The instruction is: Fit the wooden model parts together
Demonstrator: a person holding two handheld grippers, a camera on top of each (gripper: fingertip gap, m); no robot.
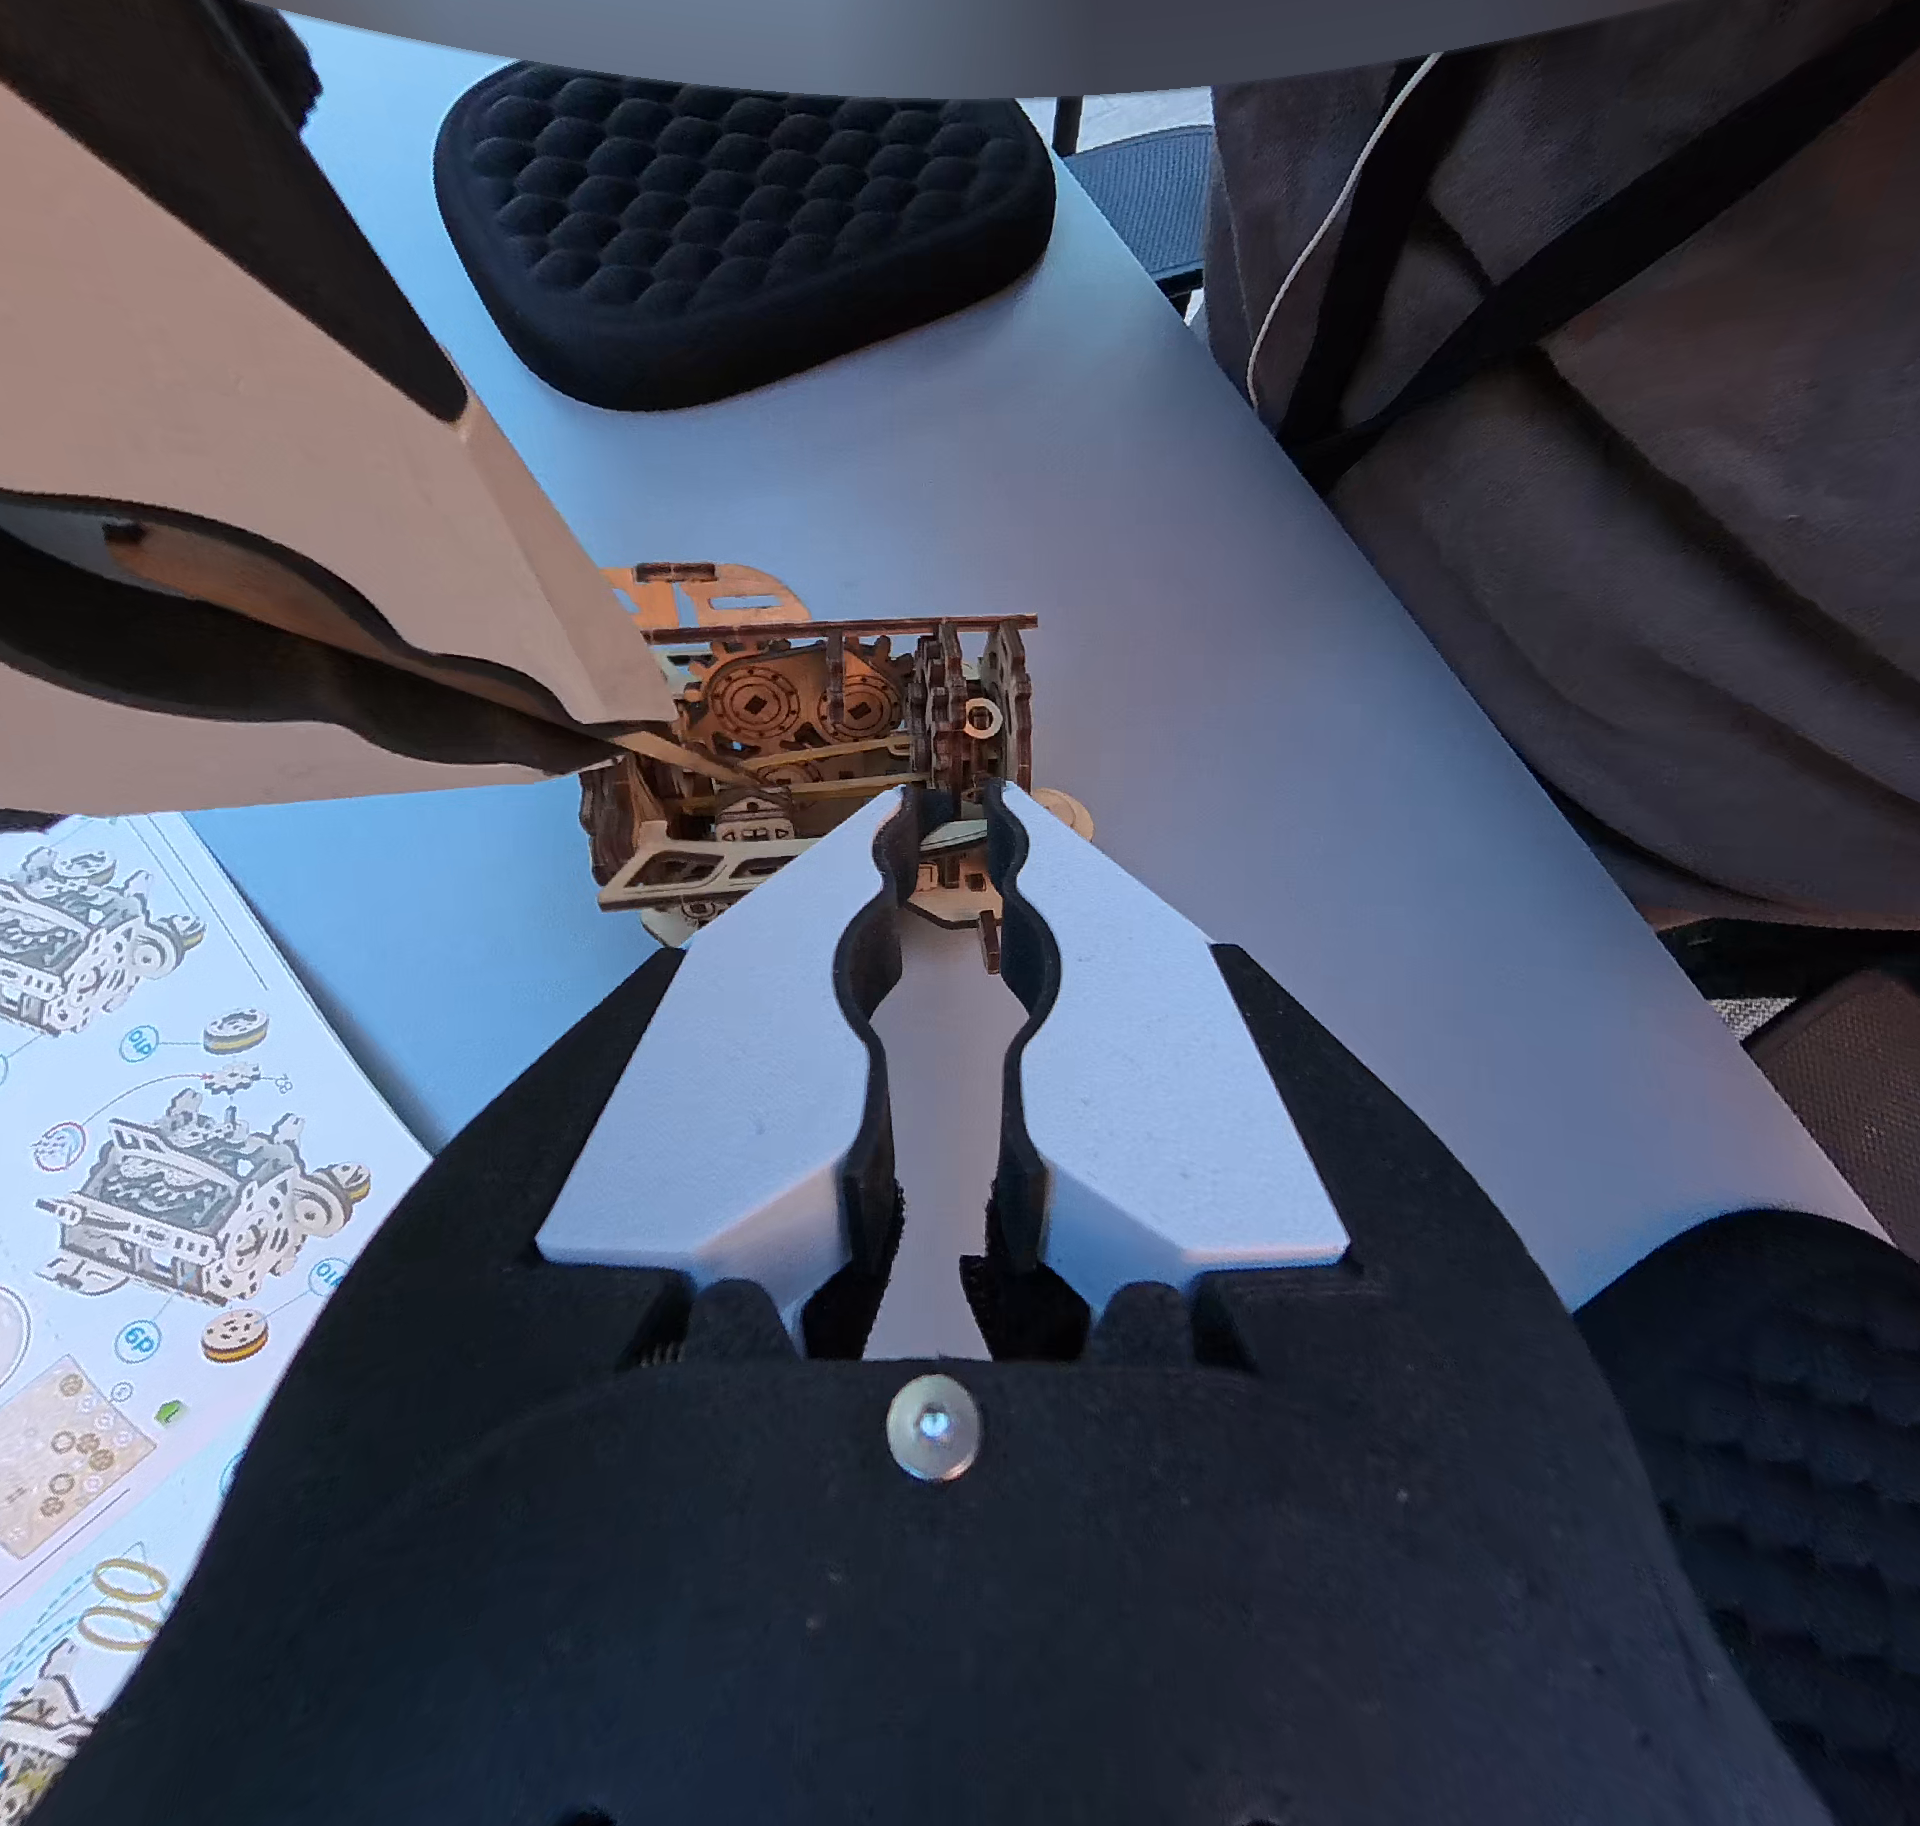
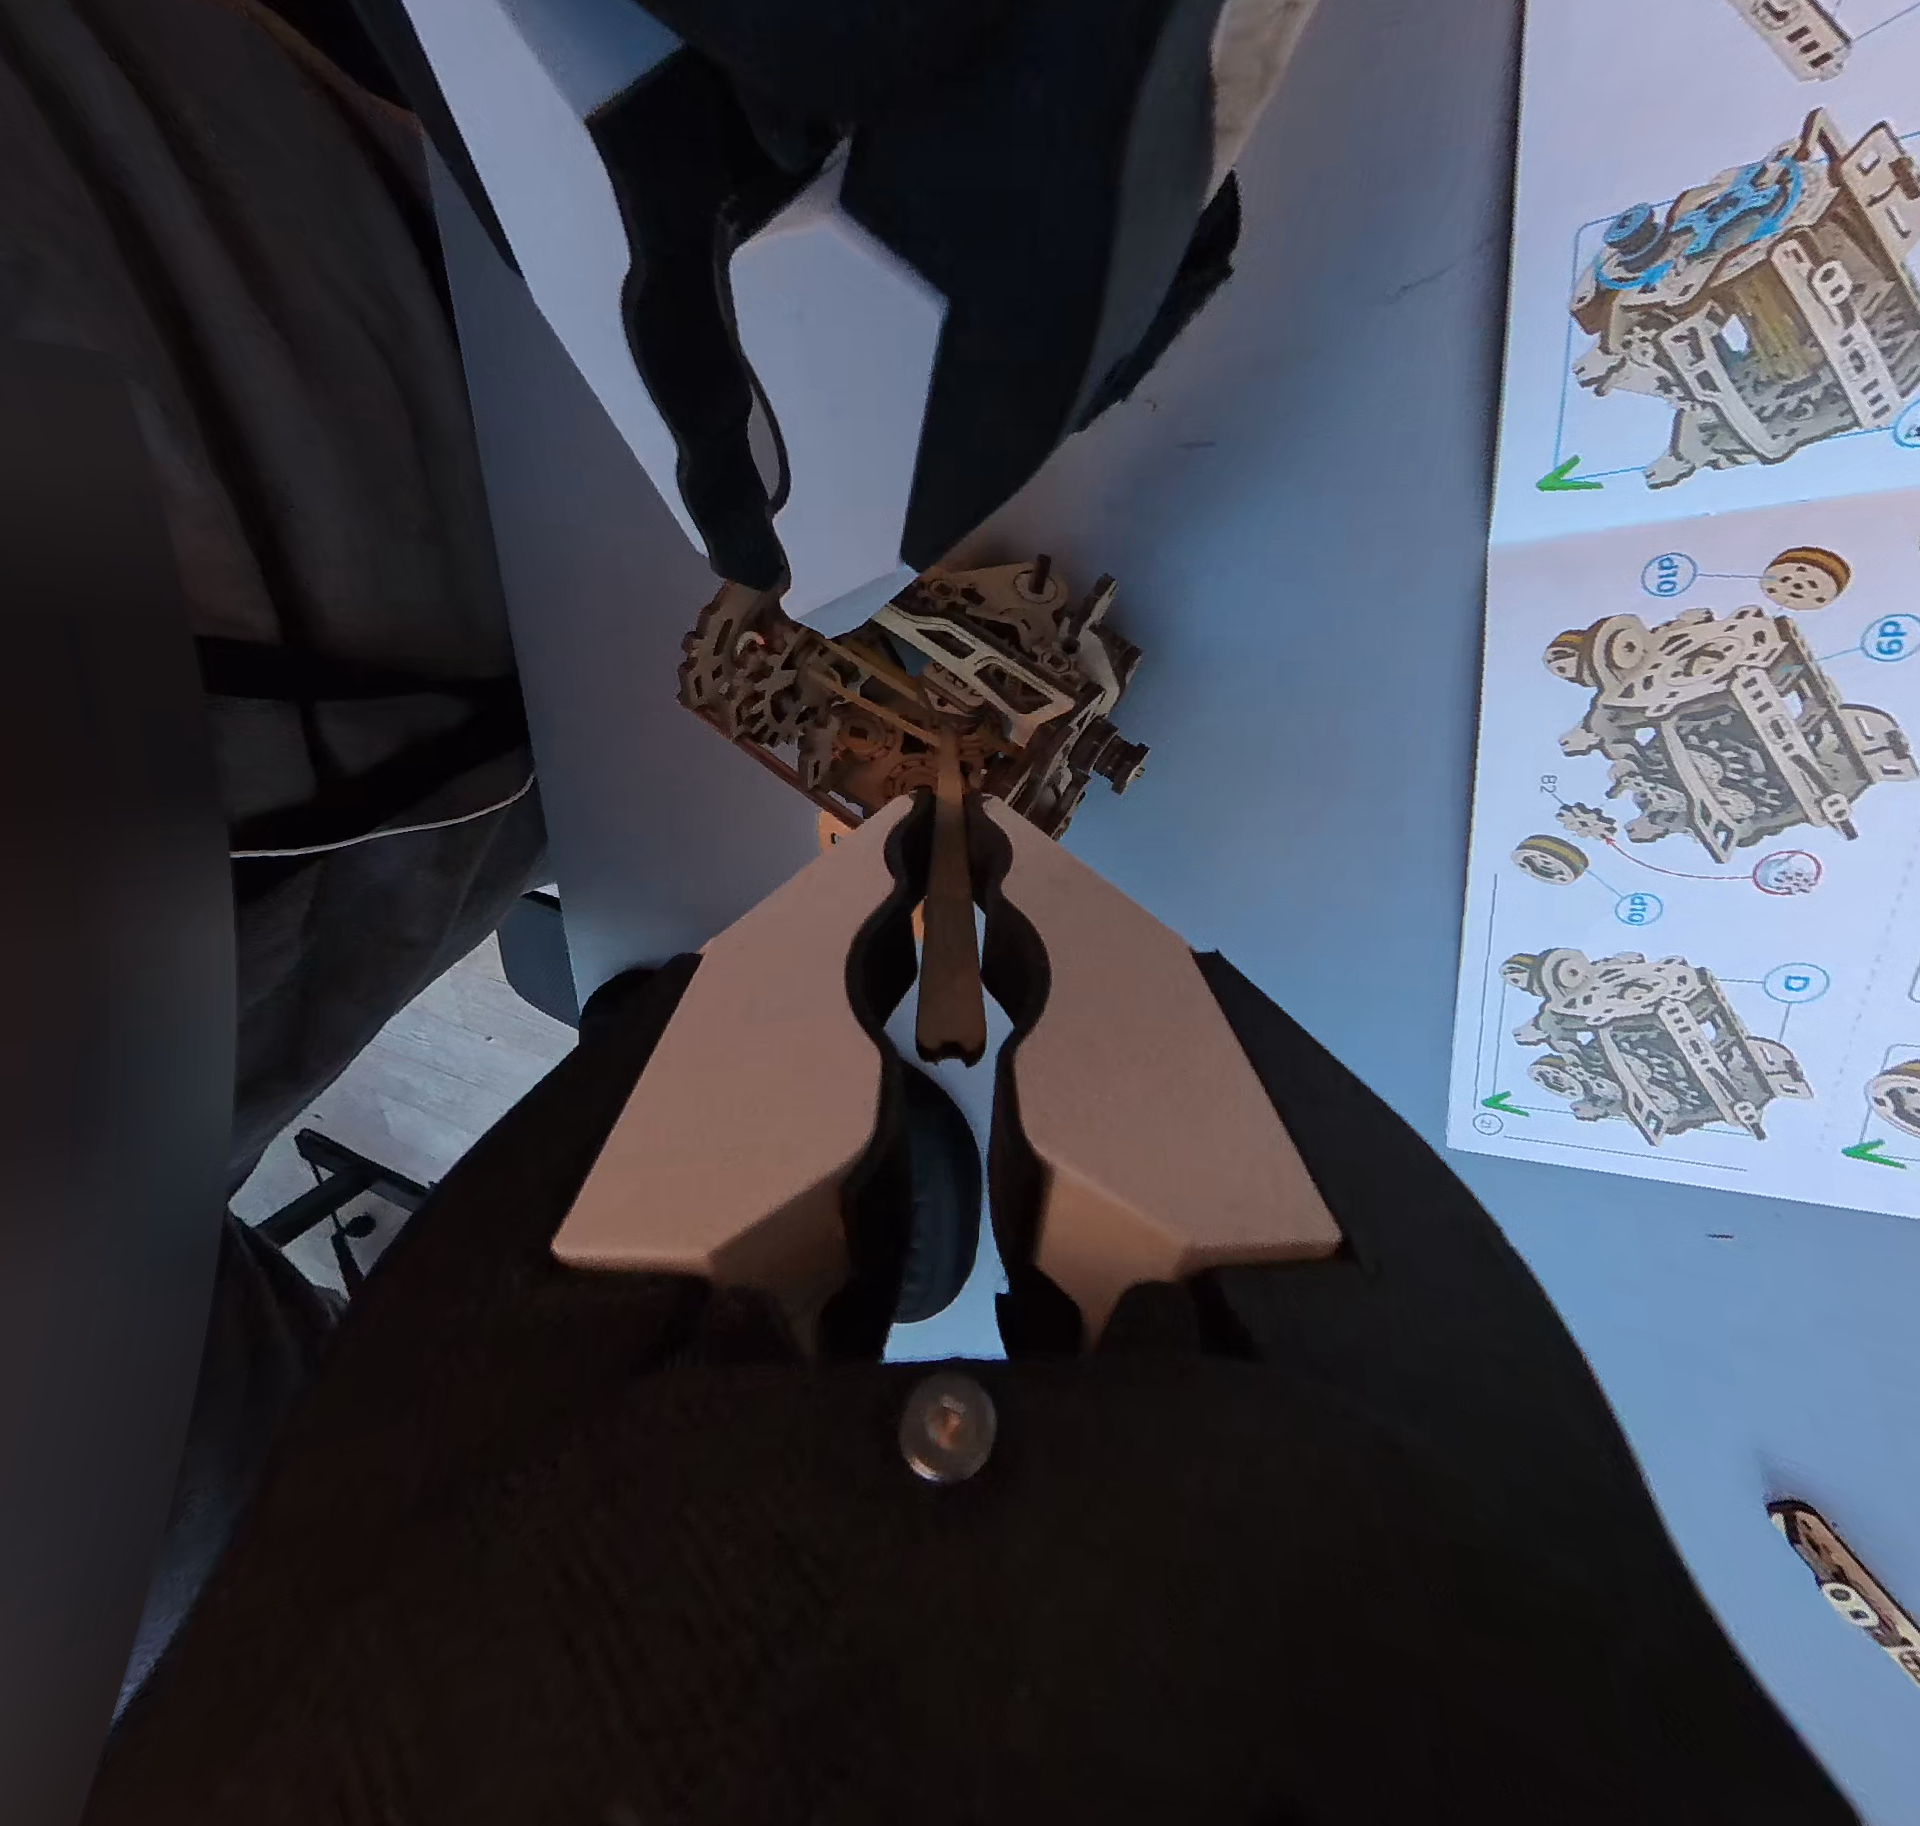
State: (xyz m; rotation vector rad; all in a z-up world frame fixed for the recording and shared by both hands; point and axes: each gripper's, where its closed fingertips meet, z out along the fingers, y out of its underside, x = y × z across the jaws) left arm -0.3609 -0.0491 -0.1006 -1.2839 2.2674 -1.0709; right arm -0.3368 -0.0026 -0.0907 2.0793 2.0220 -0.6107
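Both grippers worked on the wooden gear model near the surface's edge.

The right gripper (image 2: 943, 820) had its fingers clenched on a thin wooden strip (image 2: 948, 955), pads pressed to both faces, and the strip's tip reached in among the gears of the wooden gear model (image 2: 914, 696). The left gripper (image 1: 951, 805) sat at the model's (image 1: 831, 727) near end with its fingers slightly parted around a pale wooden piece of it; whether the pads pressed on that piece could not be told. The model stood on the white surface (image 1: 1195, 633), close to the edge by the person's dark clothing, with a black cushioned pad (image 1: 743, 233) beyond it and the instruction sheet (image 2: 1704, 737) lying well apart toward the opposite edge.
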